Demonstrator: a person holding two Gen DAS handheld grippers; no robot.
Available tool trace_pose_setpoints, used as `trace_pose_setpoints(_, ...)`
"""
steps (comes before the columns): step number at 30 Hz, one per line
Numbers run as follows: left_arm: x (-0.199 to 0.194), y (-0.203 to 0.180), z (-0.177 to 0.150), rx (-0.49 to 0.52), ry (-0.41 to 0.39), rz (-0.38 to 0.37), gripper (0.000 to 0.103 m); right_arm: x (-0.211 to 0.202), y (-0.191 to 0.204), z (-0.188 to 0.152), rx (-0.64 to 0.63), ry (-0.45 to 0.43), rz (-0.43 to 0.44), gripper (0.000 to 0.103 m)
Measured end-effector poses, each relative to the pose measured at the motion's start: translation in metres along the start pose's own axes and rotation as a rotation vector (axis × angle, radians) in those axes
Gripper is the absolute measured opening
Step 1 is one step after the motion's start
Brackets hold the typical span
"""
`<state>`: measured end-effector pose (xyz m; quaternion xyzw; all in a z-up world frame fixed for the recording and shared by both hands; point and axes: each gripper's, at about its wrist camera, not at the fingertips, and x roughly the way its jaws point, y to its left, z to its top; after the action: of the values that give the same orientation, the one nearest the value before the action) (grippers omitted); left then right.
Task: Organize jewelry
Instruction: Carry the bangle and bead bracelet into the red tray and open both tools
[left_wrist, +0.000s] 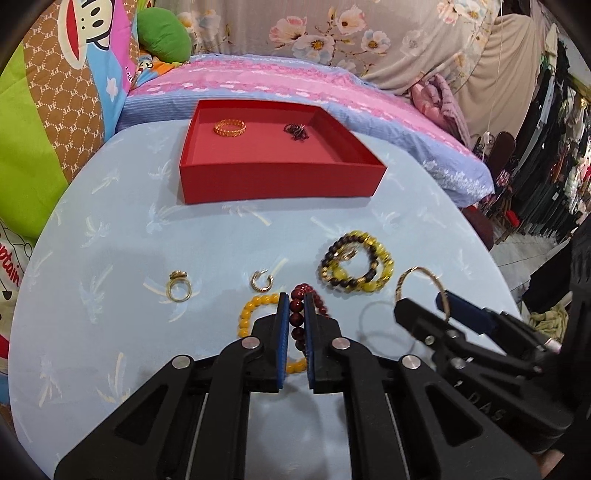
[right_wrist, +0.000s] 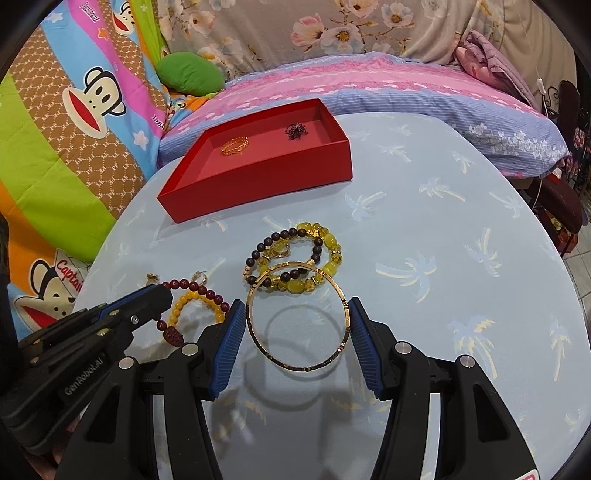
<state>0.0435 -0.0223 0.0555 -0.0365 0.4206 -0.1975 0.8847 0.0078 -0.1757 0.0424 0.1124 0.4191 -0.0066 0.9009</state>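
Nearest me, the right claw (right_wrist: 297, 328) holds a thin gold bangle (right_wrist: 297, 315) by its outer edge, one pad on each side. The bangle hangs clear of the worktop (right_wrist: 424, 229); its shadow lies below it. It looks stiff, light and slick, so a hold across its widest part seems the safest, and a hard squeeze could make it pop out. The claw points forward and slightly down, level with the worktop.

Just to its left, the left claw (left_wrist: 296, 317) is pinched nearly together on a red bead string (left_wrist: 299, 314), gripping it partway along. This one will be limp and will dangle from wherever it is held, so a grip near the middle should keep both ends from dragging. That claw comes in low, angled toward the right claw. An orange bead bracelet (left_wrist: 255, 310) lies touching the red beads, partly under the claw, and might snag.

Farther out lie a ring (left_wrist: 180, 288), a small hoop (left_wrist: 261, 280) and a heap of yellow and dark bead bracelets (left_wrist: 354, 266), apart from one another.

Beyond them, near the far edge, sits the red box (left_wrist: 277, 181), open, holding a gold band (left_wrist: 229, 127) and a dark clump (left_wrist: 295, 131), well apart. Behind it is a bed (left_wrist: 258, 74).
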Motion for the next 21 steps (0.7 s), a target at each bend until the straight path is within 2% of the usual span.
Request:
trace_pose_setpoints(7,-0.013,-0.005,0.022,-0.007,-0.026,-0.040,0.007,-0.008,0.003,0.016,-0.005,-0.027,0.024,0.054)
trace_pose_setpoints(13,-0.018,-0.008,0.053,-0.021,-0.059,-0.089,0.007,-0.007,0.006,0.042,-0.012,-0.061,0.039,0.054)
trace_pose_setpoints(21,-0.003,-0.002,0.106,-0.018,-0.112,-0.078,0.007,0.008,0.013,0.091,-0.043,-0.111,0.048,0.054)
